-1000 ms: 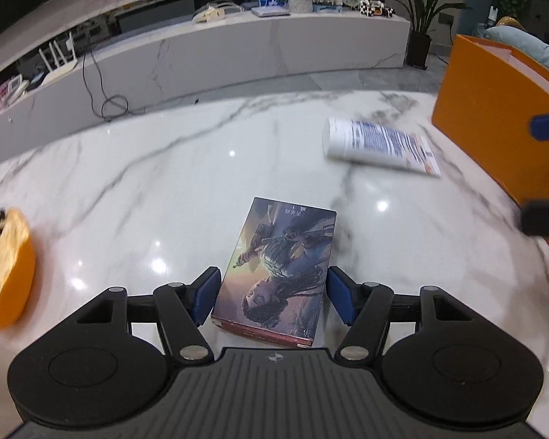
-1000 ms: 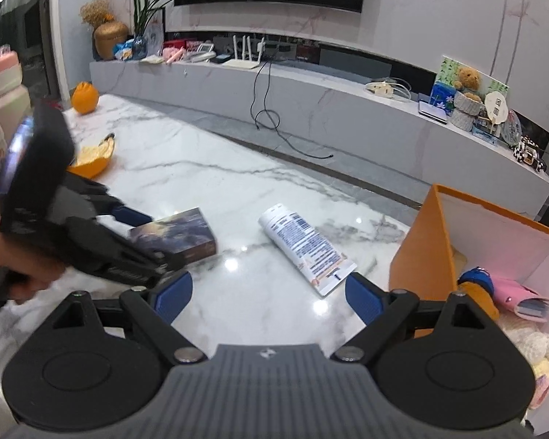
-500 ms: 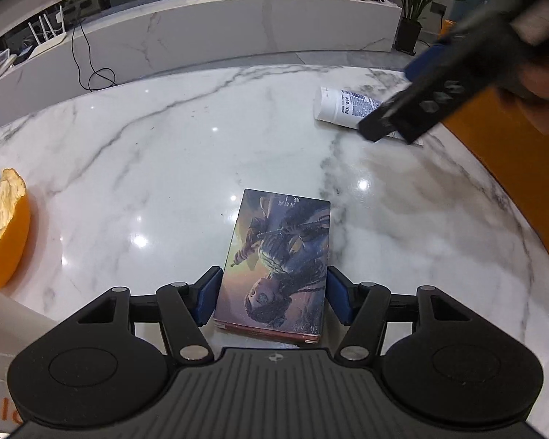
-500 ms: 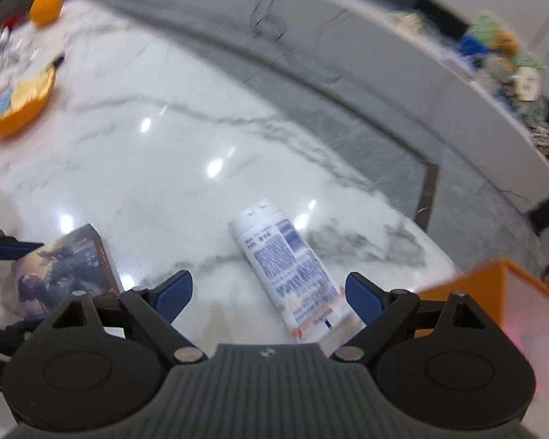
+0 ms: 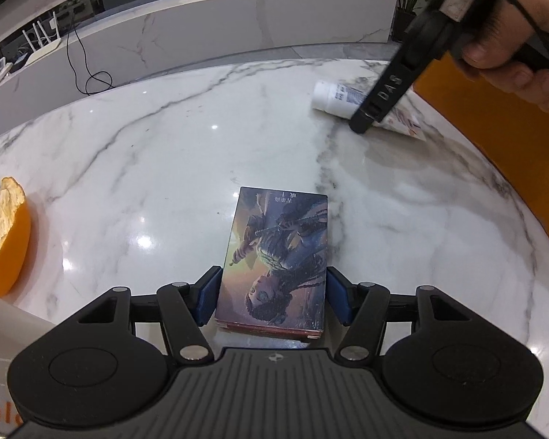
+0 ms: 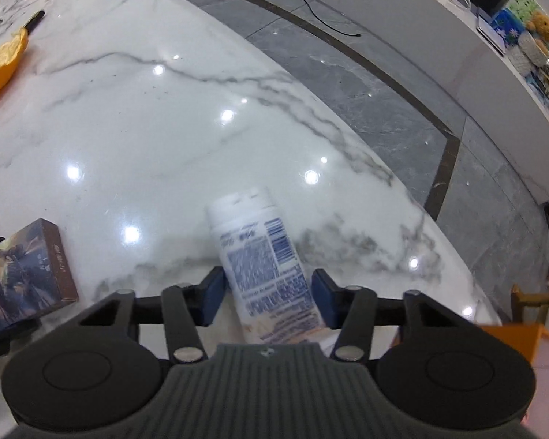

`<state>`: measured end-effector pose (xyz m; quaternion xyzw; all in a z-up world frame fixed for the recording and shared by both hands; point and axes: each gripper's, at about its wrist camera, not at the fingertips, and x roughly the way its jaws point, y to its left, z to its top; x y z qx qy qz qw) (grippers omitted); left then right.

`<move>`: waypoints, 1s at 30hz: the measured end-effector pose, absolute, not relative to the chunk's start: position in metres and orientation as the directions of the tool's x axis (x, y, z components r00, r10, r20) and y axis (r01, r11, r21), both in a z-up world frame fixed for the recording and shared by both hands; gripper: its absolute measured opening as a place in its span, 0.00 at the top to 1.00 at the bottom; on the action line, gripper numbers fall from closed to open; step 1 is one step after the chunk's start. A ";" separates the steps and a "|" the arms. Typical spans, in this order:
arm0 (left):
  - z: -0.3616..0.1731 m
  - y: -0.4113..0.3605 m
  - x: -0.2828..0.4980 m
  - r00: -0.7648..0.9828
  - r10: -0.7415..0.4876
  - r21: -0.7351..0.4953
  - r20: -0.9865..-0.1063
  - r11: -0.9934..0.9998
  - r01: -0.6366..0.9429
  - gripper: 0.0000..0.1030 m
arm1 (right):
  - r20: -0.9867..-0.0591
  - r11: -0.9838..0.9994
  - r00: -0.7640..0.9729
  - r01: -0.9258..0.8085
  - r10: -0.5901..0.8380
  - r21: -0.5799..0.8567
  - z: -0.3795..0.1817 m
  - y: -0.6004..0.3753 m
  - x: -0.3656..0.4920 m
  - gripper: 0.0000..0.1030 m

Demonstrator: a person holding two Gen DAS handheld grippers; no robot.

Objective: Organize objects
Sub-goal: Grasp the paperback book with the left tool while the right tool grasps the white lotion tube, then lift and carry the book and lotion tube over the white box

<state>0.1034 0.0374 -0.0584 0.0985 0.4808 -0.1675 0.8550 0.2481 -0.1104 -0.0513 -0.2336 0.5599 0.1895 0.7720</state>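
Observation:
An illustrated book (image 5: 278,252) lies flat on the marble table (image 5: 164,168). My left gripper (image 5: 272,289) straddles its near end, and both blue pads sit against its long sides. A white tube with blue print (image 6: 260,252) lies further right. My right gripper (image 6: 269,289) points steeply down over it. Its jaws are closing, the tube is between them and the pads are at its sides. In the left wrist view a hand (image 5: 512,36) holds that gripper, and one black finger (image 5: 362,120) crosses the tube (image 5: 333,95). The book (image 6: 25,274) also shows at the right wrist view's left edge.
An orange bin (image 5: 494,168) stands at the table's right edge, its corner (image 6: 523,333) just past the tube. An orange peel (image 5: 7,241) lies at the far left. Beyond the table run a grey floor strip (image 6: 384,84) and a long marble shelf (image 5: 238,29) with cables and trinkets.
My right gripper swung left from the orange bin, tipped down over the tube, and its jaws narrowed from wide open to the tube's sides. The left jaws narrowed slightly onto the book.

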 end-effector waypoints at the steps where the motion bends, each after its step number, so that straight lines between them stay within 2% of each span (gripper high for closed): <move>1: -0.059 0.037 0.103 0.482 -0.193 0.007 -0.855 0.924 0.383 0.33 | -0.954 0.817 0.298 -0.558 0.033 -0.146 -0.051 -0.112 0.243 0.49; 7: -0.058 0.031 0.095 0.474 -0.208 0.005 -0.856 0.912 0.411 0.33 | -0.955 0.818 0.295 -0.558 0.038 -0.140 -0.053 -0.125 0.195 0.49; 13: -0.057 0.016 0.064 0.434 -0.242 0.007 -0.868 0.868 0.497 0.34 | -0.960 0.855 0.255 -0.518 0.112 -0.038 -0.050 -0.148 0.126 0.49; 18: -0.055 0.006 0.033 0.400 -0.256 0.008 -0.880 0.835 0.550 0.34 | -0.949 0.866 0.283 -0.499 0.135 -0.026 -0.047 -0.165 0.073 0.48; 25: -0.054 -0.007 0.000 0.388 -0.260 0.009 -0.884 0.822 0.570 0.33 | -0.944 0.854 0.310 -0.517 0.118 -0.063 -0.053 -0.176 0.043 0.45; 27: -0.054 -0.010 -0.001 0.394 -0.257 0.012 -0.883 0.825 0.565 0.27 | -0.945 0.851 0.297 -0.523 0.134 -0.044 -0.055 -0.176 0.044 0.45; 28: -0.055 -0.012 0.000 0.389 -0.258 0.011 -0.885 0.822 0.569 0.21 | -0.945 0.852 0.290 -0.523 0.148 -0.027 -0.055 -0.177 0.043 0.45; 30: -0.057 -0.015 0.003 0.383 -0.261 0.009 -0.886 0.817 0.577 0.15 | -0.943 0.854 0.295 -0.519 0.152 -0.024 -0.057 -0.177 0.044 0.34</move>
